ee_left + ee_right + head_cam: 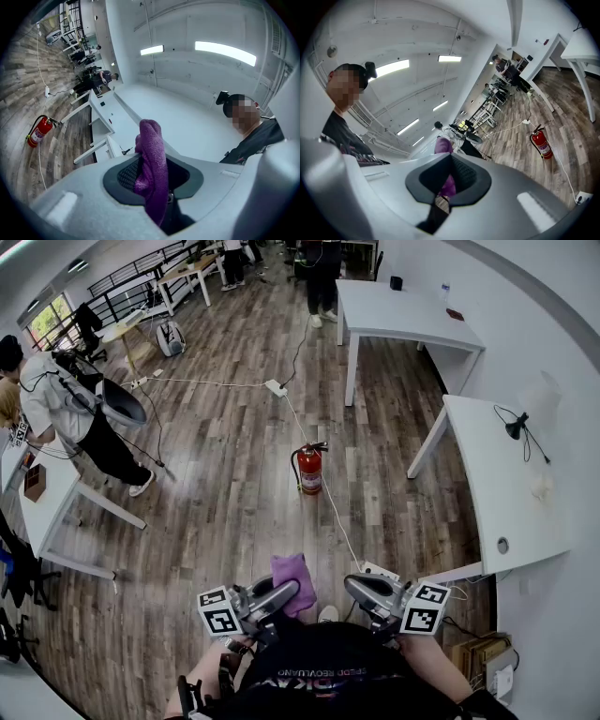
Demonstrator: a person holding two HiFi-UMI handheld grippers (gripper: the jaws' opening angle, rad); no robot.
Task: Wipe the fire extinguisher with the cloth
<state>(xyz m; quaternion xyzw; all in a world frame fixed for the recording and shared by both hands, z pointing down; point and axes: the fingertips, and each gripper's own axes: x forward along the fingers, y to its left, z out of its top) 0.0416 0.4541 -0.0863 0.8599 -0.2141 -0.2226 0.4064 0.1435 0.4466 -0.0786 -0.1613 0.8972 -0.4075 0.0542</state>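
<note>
Two grippers, held at the bottom edge of the head view, just above the person's dark shirt.

Item 1: left gripper, fingers clamped on a purple cloth. The cloth is bunched, standing up between the pads and hanging down below them in the left gripper view.

Item 2: right gripper, fingers together, nothing between them. It sits just beside the left gripper, with the cloth showing past its closed tips in the right gripper view.

Item 3: fire extinguisher, red, with a black hose and handle. It stands upright on the wooden floor, well apart from both grippers and out in the open boards, left of the near corner leg of the right-hand bench.

Item 4: white cable, lying on the floor and passing just beside the extinguisher's base.

Item 5: second white bench, farther off towards the far wall.

Item 6: a person in a white top, standing at the floor's left edge beside another bench.
</note>
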